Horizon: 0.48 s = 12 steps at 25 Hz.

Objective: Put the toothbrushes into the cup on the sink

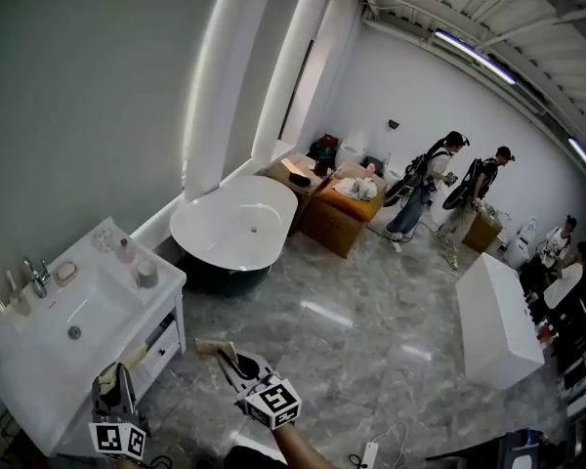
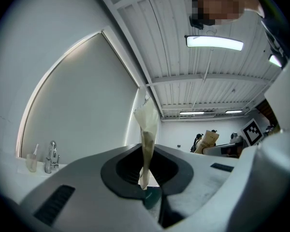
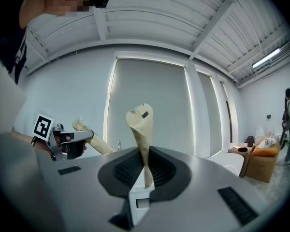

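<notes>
Packet (image 2: pixel 147 124), paper, likely wrapped toothbrush, pinched in left tool (image 2: pixel 146 180); twin packet (image 3: pixel 141 134), dark label (image 3: pixel 145 114) unreadable, pinched in right tool (image 3: pixel 145 178).

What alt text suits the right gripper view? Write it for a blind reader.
The right gripper is shut on a beige paper-wrapped toothbrush standing upright before a grey wall. At left, the left gripper holds a second wrapped toothbrush.
</notes>
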Each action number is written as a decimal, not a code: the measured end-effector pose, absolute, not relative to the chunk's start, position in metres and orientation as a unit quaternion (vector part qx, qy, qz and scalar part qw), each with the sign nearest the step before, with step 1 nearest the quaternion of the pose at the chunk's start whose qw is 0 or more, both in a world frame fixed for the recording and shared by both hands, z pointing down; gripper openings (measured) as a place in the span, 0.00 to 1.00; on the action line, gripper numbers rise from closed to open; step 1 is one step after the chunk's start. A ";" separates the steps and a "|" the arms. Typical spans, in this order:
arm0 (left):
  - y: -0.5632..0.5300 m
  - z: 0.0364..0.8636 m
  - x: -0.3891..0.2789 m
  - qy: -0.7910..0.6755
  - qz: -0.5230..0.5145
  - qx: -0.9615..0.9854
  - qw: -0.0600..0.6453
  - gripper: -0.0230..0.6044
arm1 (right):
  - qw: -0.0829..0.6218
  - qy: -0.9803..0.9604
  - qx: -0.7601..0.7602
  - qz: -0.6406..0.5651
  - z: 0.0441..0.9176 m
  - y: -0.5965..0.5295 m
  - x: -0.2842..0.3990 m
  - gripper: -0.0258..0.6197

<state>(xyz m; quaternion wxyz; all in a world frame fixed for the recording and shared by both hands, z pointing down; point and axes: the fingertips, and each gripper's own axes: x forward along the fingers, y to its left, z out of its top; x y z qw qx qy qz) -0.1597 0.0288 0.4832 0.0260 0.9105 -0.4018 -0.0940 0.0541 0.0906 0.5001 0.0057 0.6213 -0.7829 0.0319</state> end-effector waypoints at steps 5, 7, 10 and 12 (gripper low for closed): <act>0.011 0.497 -0.153 -0.390 -0.089 0.916 0.031 0.10 | 0.010 -0.777 0.628 0.036 0.508 0.077 0.062 0.11; 0.002 0.495 -0.147 -0.391 -0.091 0.915 0.030 0.10 | 0.008 -0.777 0.629 0.034 0.506 0.068 0.070 0.11; -0.013 0.490 -0.139 -0.397 -0.090 0.913 0.027 0.10 | 0.007 -0.780 0.625 0.030 0.505 0.049 0.080 0.11; -0.027 0.493 -0.134 -0.401 -0.089 0.911 0.026 0.10 | 0.005 -0.783 0.621 0.028 0.506 0.031 0.087 0.11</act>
